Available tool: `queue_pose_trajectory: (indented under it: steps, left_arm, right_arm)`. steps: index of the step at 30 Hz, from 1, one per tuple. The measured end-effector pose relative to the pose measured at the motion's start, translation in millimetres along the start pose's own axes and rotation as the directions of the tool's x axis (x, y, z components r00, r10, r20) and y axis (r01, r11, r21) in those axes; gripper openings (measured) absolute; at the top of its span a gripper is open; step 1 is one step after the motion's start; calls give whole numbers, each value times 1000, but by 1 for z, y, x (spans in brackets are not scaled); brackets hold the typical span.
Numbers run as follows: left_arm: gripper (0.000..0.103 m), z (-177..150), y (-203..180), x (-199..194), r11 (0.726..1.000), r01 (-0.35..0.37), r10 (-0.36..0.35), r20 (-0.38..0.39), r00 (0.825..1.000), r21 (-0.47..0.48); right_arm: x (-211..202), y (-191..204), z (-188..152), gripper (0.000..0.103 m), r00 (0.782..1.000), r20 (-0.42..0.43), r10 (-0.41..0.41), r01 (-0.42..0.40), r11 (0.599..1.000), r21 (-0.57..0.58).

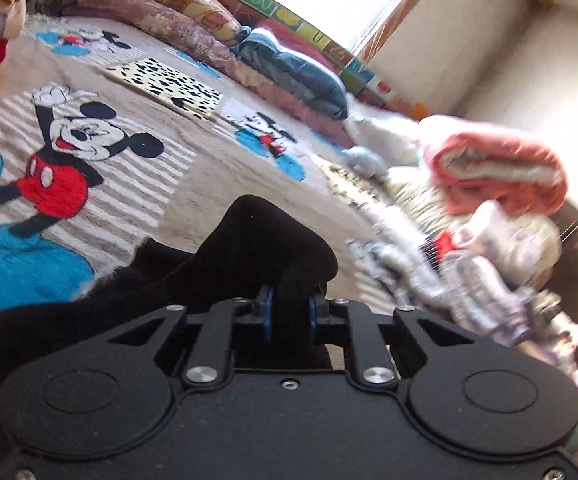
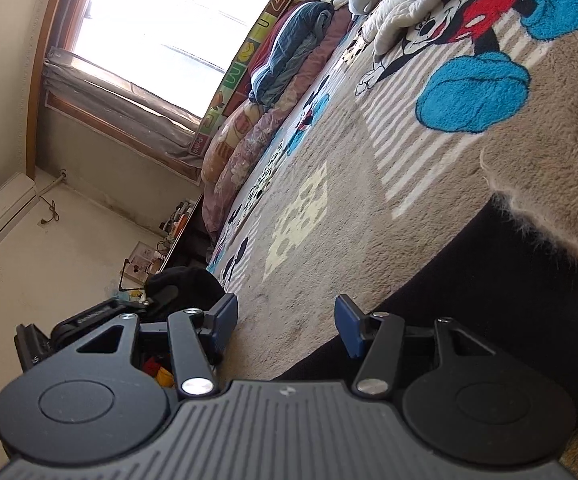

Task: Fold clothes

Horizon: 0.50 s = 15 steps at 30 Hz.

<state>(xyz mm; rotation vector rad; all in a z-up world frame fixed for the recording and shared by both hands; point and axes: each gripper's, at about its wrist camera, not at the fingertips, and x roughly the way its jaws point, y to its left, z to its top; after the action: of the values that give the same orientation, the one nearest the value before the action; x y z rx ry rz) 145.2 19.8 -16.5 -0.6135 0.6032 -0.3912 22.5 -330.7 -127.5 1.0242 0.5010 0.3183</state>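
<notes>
Clearly, a black garment (image 1: 249,248) is pinched between the blue pads of the left gripper (image 1: 291,312), whose fingers are drawn close together on a raised fold of the cloth. The rest of the garment is spread low and to the left over a beige blanket (image 1: 193,184) printed with cartoon mice.

In the right wrist view, the same black garment (image 2: 489,288) is seen lying flat on the blanket (image 2: 329,240), under and beside the right-hand finger. The right gripper (image 2: 287,324) is held with its fingers wide apart, and nothing is caught between them.

Beyond the garment, a cream card with black spots (image 1: 165,88) is laid on the blanket. Pillows (image 1: 193,12) and a rolled blue cloth (image 1: 301,72) are lined along the far edge, backed by a colourful alphabet mat (image 1: 265,4). To the right, a blurred heap of clothes is seen, topped by a pink and white folded blanket (image 1: 497,168). A bright window (image 2: 169,16) is seen in the right wrist view, with a white wall unit (image 2: 1,216) near it.
</notes>
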Motion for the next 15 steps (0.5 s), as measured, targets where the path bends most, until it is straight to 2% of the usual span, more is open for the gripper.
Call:
queue_pose_trajectory:
  steps: [2,4,6,9,10,13,15]
  left_arm:
    - [14,-3,25,-11,993,33,-33,9,999,-112]
    - [14,-6,51,-23,972,67,-64,22,998,-223]
    - [14,-9,76,-34,938,101,-93,38,995,-330]
    - [14,-13,114,-51,868,142,-126,67,990,-476]
    - [14,-14,124,-57,863,122,-101,69,992,-491]
    - [17,-8,122,-58,895,47,-28,49,998,-444]
    - [22,-3,121,-60,912,-3,21,38,999,-410]
  right_arm:
    - [1,2,-4,55,1000,-10,9,-9,1000,-12]
    - [2,5,-8,55,1000,-21,17,-18,999,-27]
    - [2,9,-11,55,999,-32,23,-25,999,-46]
    - [1,12,-17,55,999,-46,22,-26,997,-72]
    - [1,13,-19,55,999,-50,20,-24,997,-78]
    - [0,15,-22,54,998,-60,6,-11,996,-83]
    - [0,16,-22,54,998,-65,-7,2,997,-77]
